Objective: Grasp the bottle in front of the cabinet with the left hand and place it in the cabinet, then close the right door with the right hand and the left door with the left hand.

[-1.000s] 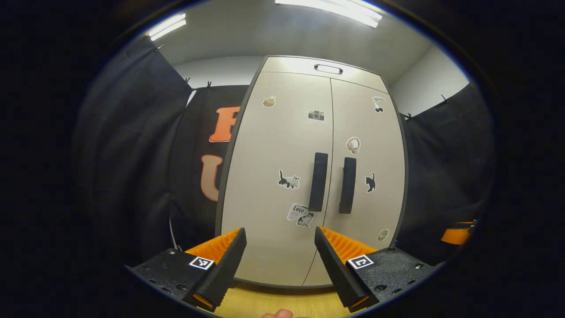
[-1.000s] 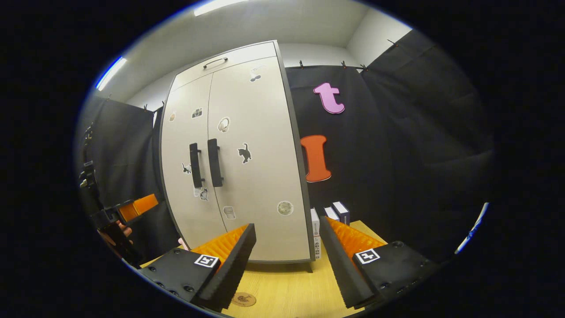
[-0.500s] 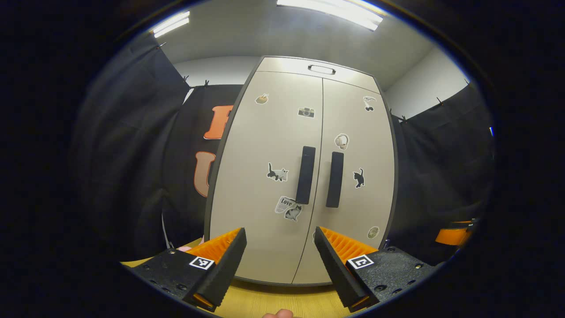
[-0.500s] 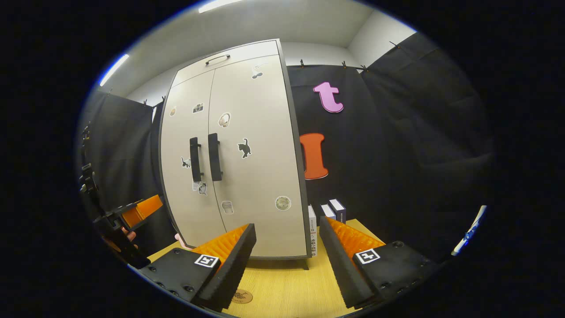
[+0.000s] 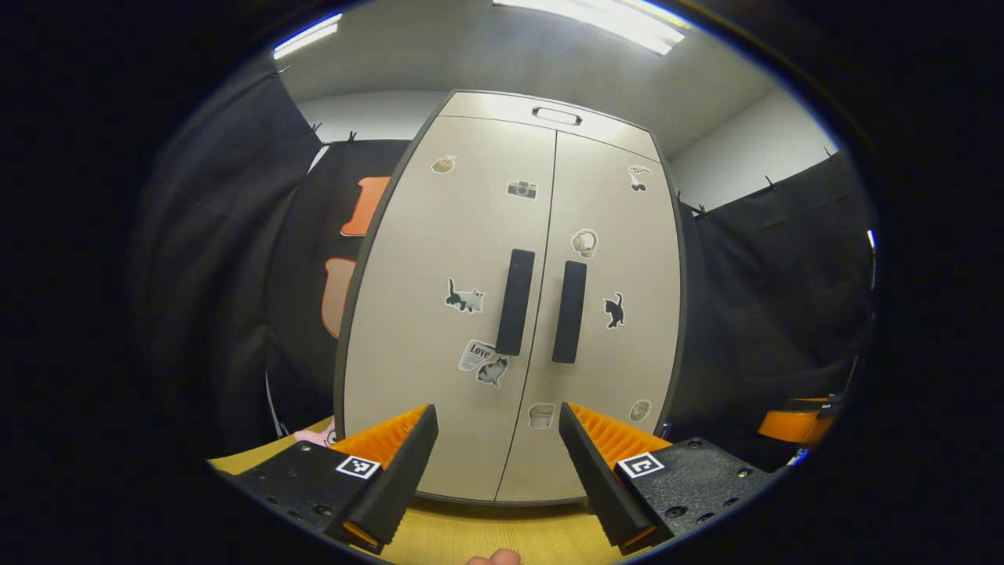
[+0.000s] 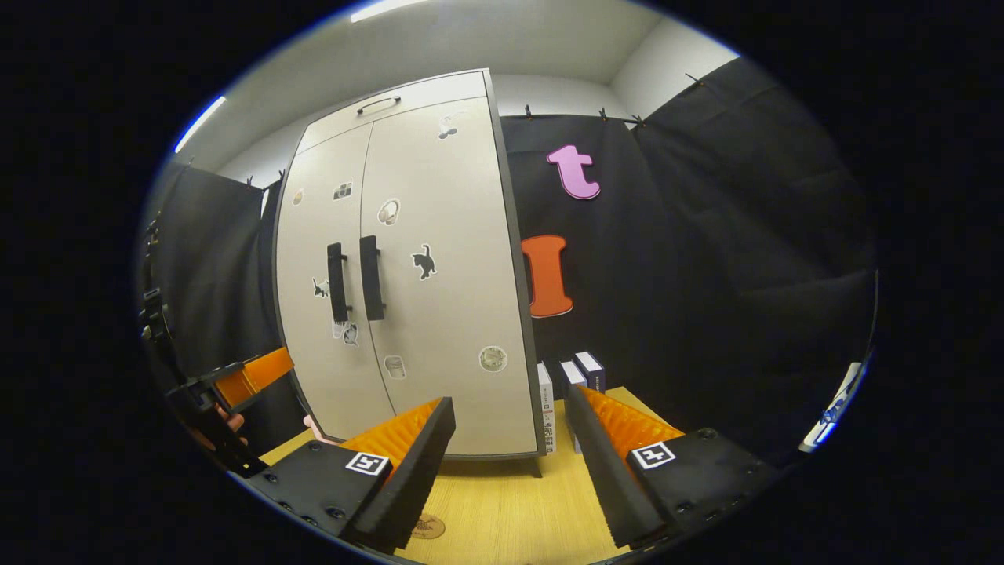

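A tall beige cabinet (image 5: 486,259) (image 6: 439,314) stands on the wooden table, both doors closed flush. Its left door handle (image 5: 515,302) and right door handle (image 5: 569,311) are dark vertical bars side by side at the middle seam. The doors carry small stickers. My left gripper (image 5: 496,475) is open and empty, held a short way in front of the cabinet's lower middle. My right gripper (image 6: 508,479) is open and empty too, in front of the cabinet's right corner. The left gripper (image 6: 235,384) also appears at the far left of the right gripper view.
The wooden table (image 6: 502,510) runs under the cabinet. Several upright books (image 6: 576,377) stand against the black cloth just right of the cabinet. A pink object (image 5: 318,434) peeks out at the cabinet's lower left. A fingertip (image 5: 492,558) shows at the bottom edge.
Both grippers have drawn back a little from the cabinet, so more tabletop shows. The doors stay closed and both grippers stay open.
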The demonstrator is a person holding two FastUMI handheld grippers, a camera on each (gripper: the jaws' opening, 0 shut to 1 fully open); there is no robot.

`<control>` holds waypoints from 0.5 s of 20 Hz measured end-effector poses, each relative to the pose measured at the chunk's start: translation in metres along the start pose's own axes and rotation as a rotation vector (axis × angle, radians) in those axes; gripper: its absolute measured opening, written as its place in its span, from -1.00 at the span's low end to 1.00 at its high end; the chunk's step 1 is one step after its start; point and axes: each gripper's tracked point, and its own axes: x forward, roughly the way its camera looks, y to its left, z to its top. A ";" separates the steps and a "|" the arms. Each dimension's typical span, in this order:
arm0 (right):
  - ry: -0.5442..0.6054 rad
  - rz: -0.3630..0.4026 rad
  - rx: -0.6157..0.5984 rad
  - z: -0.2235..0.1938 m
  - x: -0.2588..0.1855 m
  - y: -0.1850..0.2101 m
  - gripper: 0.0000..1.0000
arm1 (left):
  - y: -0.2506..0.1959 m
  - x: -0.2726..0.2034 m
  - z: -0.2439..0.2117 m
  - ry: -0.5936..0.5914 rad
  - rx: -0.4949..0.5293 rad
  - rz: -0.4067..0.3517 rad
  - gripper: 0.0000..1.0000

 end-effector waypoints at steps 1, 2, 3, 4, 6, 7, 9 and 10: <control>-0.001 -0.001 0.001 -0.001 0.000 0.000 0.92 | 0.000 0.000 0.000 0.000 0.001 -0.001 0.89; -0.002 0.000 0.003 0.000 0.001 0.000 0.92 | -0.001 0.001 -0.001 -0.001 0.003 -0.002 0.89; -0.001 0.000 0.005 -0.001 0.001 0.000 0.92 | -0.001 0.001 -0.001 0.000 0.006 -0.003 0.89; -0.001 0.001 0.007 -0.001 0.001 0.000 0.92 | -0.002 0.002 -0.002 0.001 0.010 -0.004 0.89; 0.001 0.004 0.012 -0.003 0.001 0.000 0.92 | -0.003 0.003 -0.003 0.005 0.014 -0.004 0.89; 0.001 0.005 0.014 -0.003 0.002 0.001 0.92 | -0.004 0.004 -0.003 0.007 0.008 -0.007 0.89; 0.001 0.005 0.016 -0.003 0.003 -0.001 0.92 | -0.006 0.004 -0.002 0.006 0.006 -0.011 0.89; -0.001 0.003 0.016 -0.003 0.004 -0.001 0.92 | -0.007 0.004 -0.002 0.005 0.010 -0.011 0.89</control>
